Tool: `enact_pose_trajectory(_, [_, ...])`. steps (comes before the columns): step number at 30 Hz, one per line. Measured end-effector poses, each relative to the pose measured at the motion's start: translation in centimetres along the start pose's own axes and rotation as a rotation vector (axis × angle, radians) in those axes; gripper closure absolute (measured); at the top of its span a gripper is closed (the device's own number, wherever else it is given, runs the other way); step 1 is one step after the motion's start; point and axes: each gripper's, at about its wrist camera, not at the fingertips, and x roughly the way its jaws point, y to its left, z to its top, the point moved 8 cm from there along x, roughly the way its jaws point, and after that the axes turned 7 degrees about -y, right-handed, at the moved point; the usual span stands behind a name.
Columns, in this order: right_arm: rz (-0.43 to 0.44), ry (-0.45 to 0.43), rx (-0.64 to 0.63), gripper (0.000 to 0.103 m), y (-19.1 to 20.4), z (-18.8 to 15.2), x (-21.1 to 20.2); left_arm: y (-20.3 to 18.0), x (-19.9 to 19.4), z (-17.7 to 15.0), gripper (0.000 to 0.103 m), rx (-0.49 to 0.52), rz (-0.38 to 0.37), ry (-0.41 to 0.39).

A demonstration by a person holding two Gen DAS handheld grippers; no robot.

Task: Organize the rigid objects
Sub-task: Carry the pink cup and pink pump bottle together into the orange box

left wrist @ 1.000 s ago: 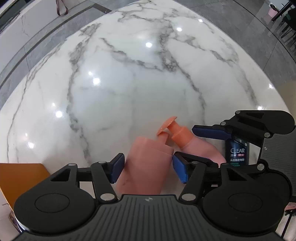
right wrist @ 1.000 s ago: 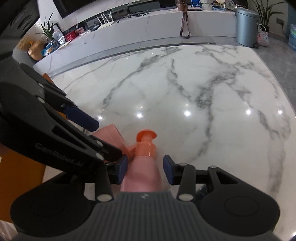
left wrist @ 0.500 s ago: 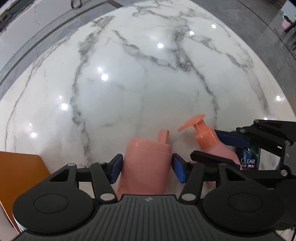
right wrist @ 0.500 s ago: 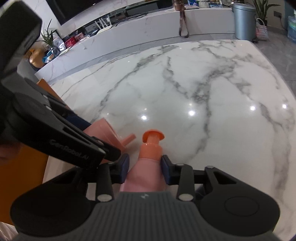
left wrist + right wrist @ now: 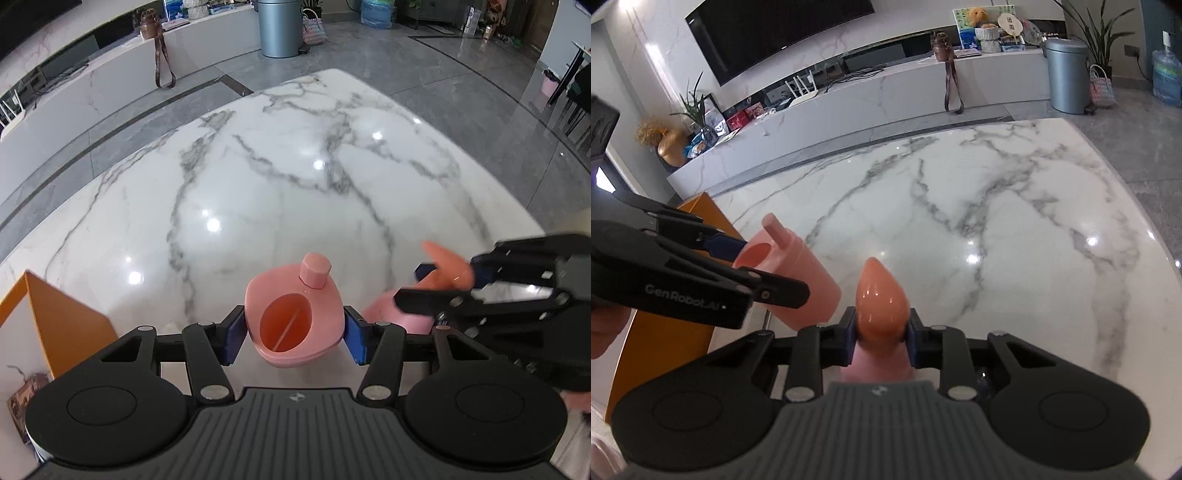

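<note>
A wide pink bottle (image 5: 291, 325) with a small cap, seen from its top end, sits between my left gripper's (image 5: 293, 334) blue pads. The jaws are closing and the pads press on both its sides. In the right wrist view the same bottle (image 5: 805, 280) is tilted above the marble table (image 5: 960, 221), with the left gripper (image 5: 764, 266) around it. My right gripper (image 5: 882, 339) is closing too, its pads pressing on the neck of a pink pump bottle (image 5: 882, 295) under the orange pump head. That pump bottle (image 5: 384, 314) shows to the right in the left wrist view, inside the right gripper (image 5: 448, 275).
An orange box (image 5: 62, 317) stands at the table's near left corner, also visible (image 5: 665, 350) below the left gripper. White marble table (image 5: 295, 184) stretches ahead. Beyond it are a grey floor, a long low bench and a metal bin (image 5: 1067, 74).
Both bottles lay on the table a second ago; now each is raised in a gripper. The right jaws narrowed onto the pump bottle's neck. Both views have swung up toward the room.
</note>
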Motion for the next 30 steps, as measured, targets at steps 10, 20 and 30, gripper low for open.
enact_pose_trajectory(10, [-0.028,0.037,-0.091,0.076,1.1,-1.8,-2.1,-0.7,0.0,-5.0,0.040,0.025,0.010,0.075])
enact_pose_trajectory(20, [-0.023,0.054,-0.055,0.073,0.6,-2.5,-3.0,-1.1,-0.9,-6.5,0.040,0.022,-0.014,0.102])
enact_pose_trajectory(30, [-0.020,-0.010,-0.084,0.077,1.1,-2.1,-3.0,-1.9,-1.1,-5.9,0.041,0.061,0.004,-0.010])
